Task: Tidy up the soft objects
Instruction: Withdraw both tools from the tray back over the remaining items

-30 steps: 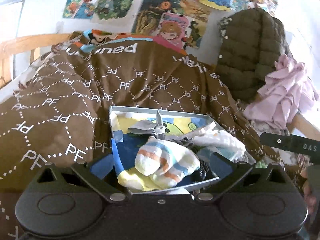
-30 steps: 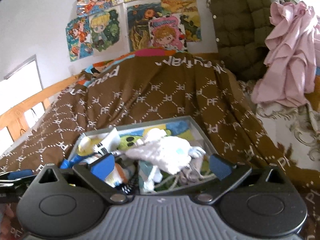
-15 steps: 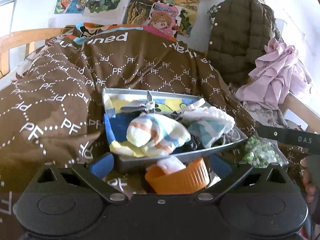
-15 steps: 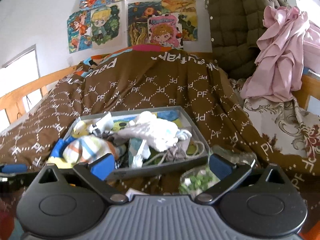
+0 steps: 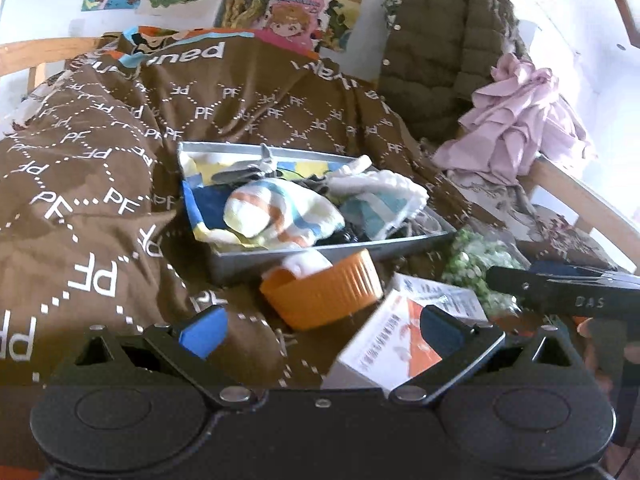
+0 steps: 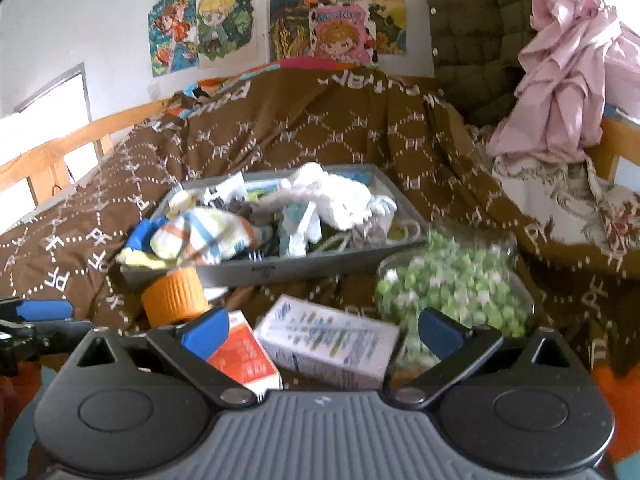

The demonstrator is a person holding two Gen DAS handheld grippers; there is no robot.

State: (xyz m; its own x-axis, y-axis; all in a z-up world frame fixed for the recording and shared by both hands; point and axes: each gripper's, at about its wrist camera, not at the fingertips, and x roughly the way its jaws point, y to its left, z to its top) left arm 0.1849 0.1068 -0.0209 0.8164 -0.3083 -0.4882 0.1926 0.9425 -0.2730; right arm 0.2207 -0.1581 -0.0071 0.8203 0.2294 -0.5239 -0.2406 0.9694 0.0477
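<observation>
Both grippers, left [image 5: 322, 326] and right [image 6: 322, 330]: jaws spread, nothing held. Tray [image 6: 280, 270] ahead of jaws, already holding socks [image 5: 280, 212] & cloths. Cup [image 5: 324, 292], boxes [image 6: 328, 340], bag [image 6: 452, 288] lie betw. jaws and tray. Sorting looks mostly done.

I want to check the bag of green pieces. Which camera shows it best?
The right wrist view: the bag of green pieces shows almost whole, though blurred. In the left wrist view the bag is partly hidden behind the right gripper.

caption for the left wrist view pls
Open left gripper faces a gray tray of socks on a brown blanket.
</observation>
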